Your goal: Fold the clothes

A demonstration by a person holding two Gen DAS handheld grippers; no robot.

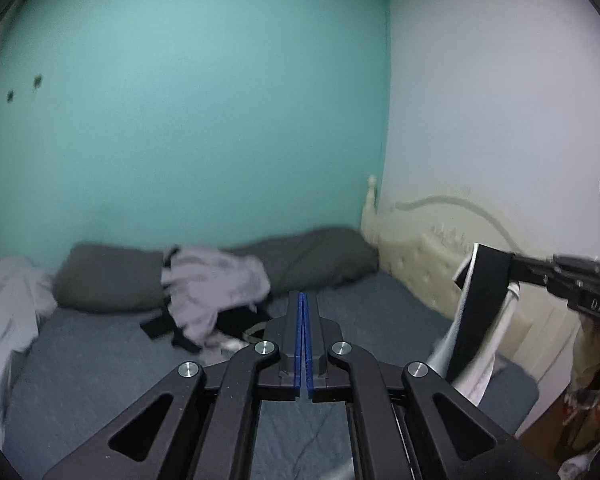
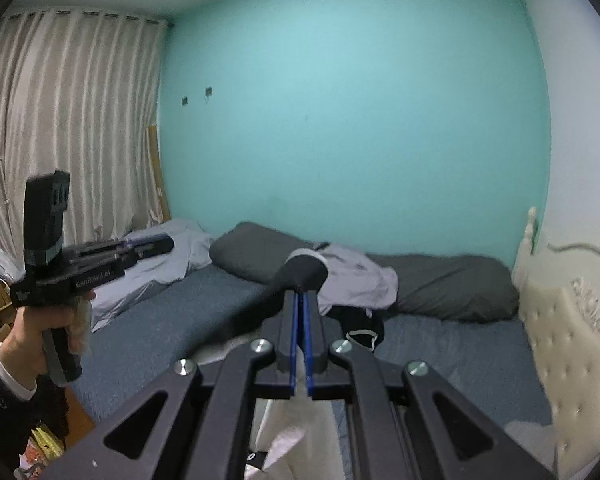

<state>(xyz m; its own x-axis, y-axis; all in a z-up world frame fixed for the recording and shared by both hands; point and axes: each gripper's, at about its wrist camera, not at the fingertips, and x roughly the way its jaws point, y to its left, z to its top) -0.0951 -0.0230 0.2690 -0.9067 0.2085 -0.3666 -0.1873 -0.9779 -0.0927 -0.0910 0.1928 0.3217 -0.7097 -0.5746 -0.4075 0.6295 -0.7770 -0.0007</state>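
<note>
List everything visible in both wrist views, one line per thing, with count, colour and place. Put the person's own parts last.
black-and-white garment: one, hanging in the air from the right gripper, above the bed's right side.
clothes pile: one heap, pale lilac and black, mid-bed in front of the pillows.
pillows: two, dark grey, along the teal wall.
bed: one, blue-grey sheet.
crumpled sheet: one, pale lilac, bed's left end.
headboard: one, cream, tufted, right.
curtain: one, beige striped, left.
teal wall: one, behind the bed.
left gripper: black with blue pads, shut, empty.
right gripper: black with blue pads, shut on the garment.
left hand: one, gripping the handle.
</note>
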